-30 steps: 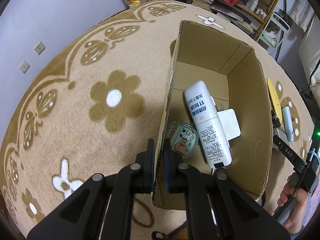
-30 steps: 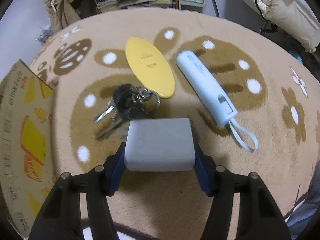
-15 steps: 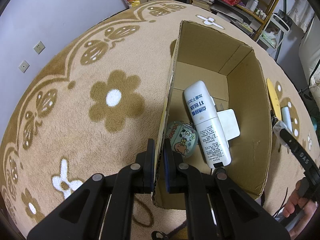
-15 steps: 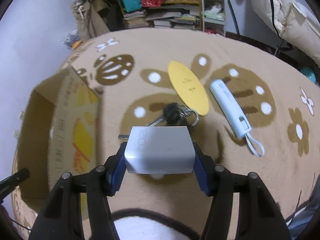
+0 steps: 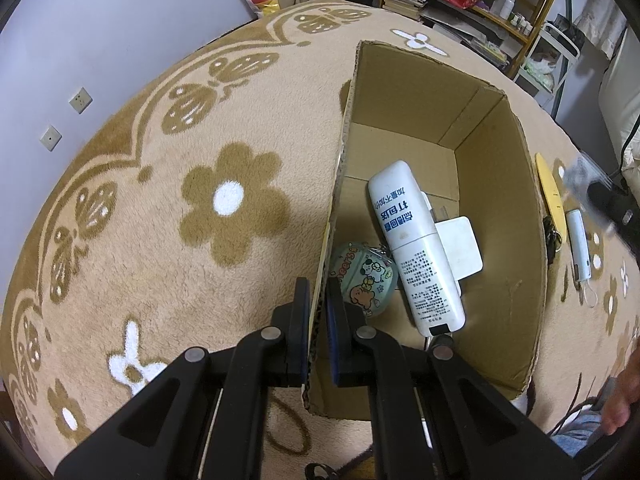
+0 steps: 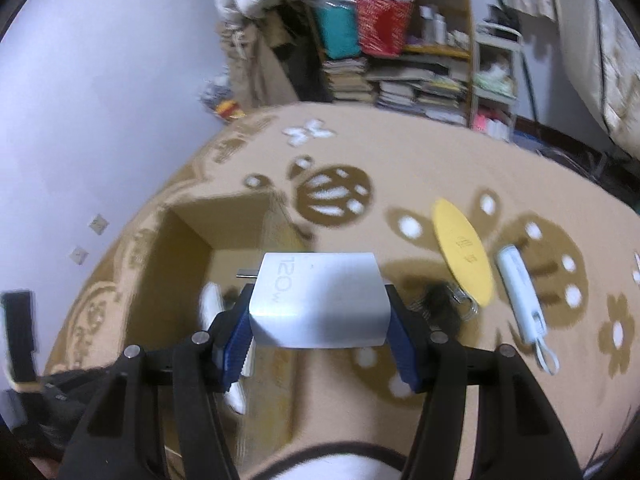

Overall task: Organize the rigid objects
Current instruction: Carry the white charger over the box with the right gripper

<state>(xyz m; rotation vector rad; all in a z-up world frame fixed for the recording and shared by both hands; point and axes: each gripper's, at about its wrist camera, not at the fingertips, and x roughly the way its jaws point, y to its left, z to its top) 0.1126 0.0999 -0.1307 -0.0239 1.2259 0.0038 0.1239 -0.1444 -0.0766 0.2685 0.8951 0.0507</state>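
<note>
Right wrist view: the right hand-held gripper clamps the white charger above the cardboard box. The left hand-held gripper is pinched closed on the box wall. Releasing too soon may drop the charger on the carpet.

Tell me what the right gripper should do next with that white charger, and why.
Probably carry the charger a bit further left until it is over the open box, then lower it before letting go. The right gripper is shut on it above the near wall, the left gripper pinches the box wall, and there is bare floor past the white bottle.
</note>
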